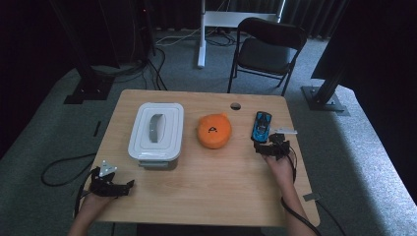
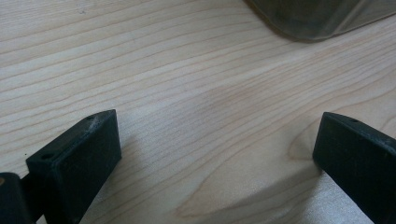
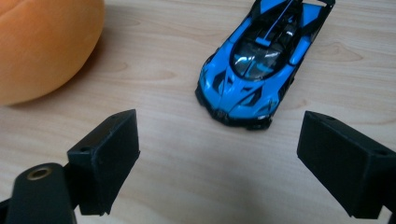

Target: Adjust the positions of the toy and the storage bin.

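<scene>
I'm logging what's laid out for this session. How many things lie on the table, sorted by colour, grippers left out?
White: 1, the lidded storage box
Orange: 1, the round plush toy
Blue: 1, the toy car, just ahead of the open right gripper
Total: 3 things on the wooden table
</scene>
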Action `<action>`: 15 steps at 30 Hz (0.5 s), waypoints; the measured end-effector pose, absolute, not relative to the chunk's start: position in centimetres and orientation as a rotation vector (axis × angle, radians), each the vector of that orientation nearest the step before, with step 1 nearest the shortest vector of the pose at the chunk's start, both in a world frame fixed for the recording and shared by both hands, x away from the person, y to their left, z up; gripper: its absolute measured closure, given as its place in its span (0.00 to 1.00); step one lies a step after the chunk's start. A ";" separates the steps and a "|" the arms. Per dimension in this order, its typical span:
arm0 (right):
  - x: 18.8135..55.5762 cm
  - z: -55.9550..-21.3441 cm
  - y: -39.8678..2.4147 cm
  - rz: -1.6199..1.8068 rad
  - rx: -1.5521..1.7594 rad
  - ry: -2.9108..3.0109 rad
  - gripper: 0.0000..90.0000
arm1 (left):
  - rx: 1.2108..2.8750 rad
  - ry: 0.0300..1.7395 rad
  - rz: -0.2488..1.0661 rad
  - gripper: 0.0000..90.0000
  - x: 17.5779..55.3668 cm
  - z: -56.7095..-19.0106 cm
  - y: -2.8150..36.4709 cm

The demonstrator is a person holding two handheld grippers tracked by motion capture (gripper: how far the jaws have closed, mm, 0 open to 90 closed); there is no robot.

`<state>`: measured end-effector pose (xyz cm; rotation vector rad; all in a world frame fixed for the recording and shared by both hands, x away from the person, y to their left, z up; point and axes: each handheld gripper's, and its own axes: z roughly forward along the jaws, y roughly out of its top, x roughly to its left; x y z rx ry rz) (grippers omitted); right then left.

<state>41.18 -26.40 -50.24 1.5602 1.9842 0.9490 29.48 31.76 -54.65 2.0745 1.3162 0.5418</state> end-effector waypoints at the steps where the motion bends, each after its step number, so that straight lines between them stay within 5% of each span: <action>1: 41.4 -50.2 -26.3 0.940 1.563 1.976 0.14 | 2.075 1.316 0.542 0.02 29.5 -54.6 31.8; 15: 44.6 -50.4 -25.7 0.941 1.651 1.917 0.14 | 2.075 1.316 0.542 0.02 29.5 -54.6 31.8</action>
